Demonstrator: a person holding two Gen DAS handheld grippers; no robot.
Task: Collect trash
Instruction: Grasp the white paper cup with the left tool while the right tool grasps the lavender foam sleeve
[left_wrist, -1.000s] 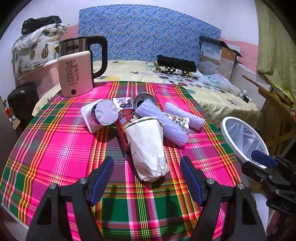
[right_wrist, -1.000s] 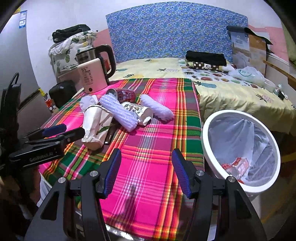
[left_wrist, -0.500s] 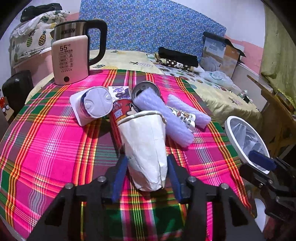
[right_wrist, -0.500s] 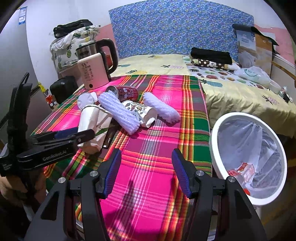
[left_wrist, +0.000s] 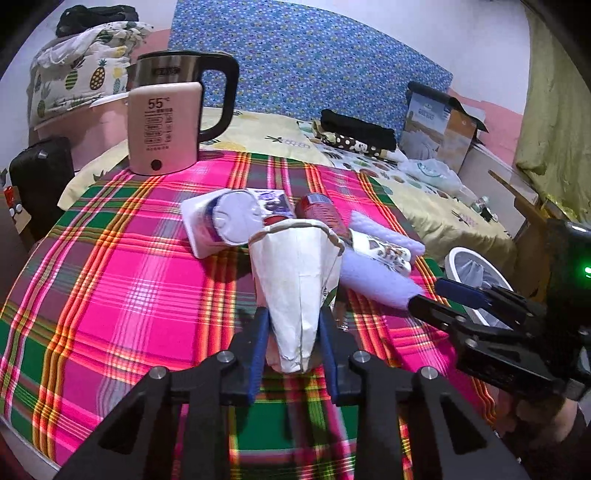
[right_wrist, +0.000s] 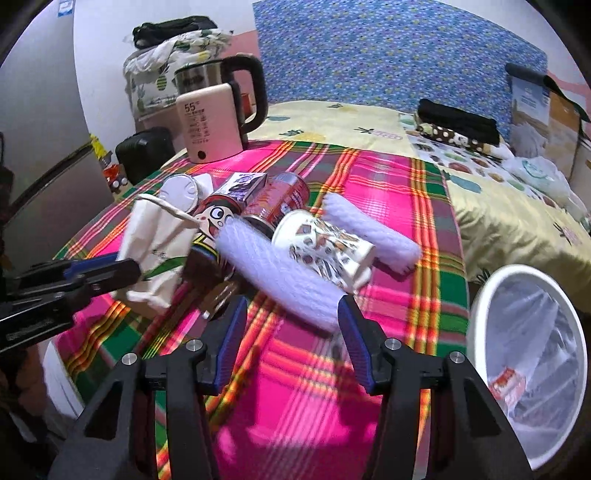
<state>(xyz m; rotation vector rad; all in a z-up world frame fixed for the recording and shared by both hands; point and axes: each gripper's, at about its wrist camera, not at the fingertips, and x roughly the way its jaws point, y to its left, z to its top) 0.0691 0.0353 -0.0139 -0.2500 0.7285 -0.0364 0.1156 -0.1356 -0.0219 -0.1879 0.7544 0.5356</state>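
Note:
A pile of trash lies on the plaid tablecloth (left_wrist: 110, 280). My left gripper (left_wrist: 293, 332) is shut on the narrow end of a white paper bag (left_wrist: 299, 273), which also shows in the right wrist view (right_wrist: 155, 243). Behind it lie a white foil-lidded cup (left_wrist: 225, 221), a red can (left_wrist: 321, 210), a patterned paper cup (right_wrist: 325, 251) and two lilac foam rolls (right_wrist: 280, 273). My right gripper (right_wrist: 291, 332) is open, its fingers either side of the near end of the closer foam roll. The white trash bin (right_wrist: 528, 354) stands at the right, below the table edge.
A pink and steel electric kettle (left_wrist: 166, 125) stands at the table's far left. A bed with folded clothes (right_wrist: 458, 125) and a cardboard box (left_wrist: 443, 129) lies behind the table. A black case (left_wrist: 37, 177) stands on the floor at left.
My left gripper moved forward and shut on the white paper bag. My right gripper moved left and forward toward the trash pile, staying open.

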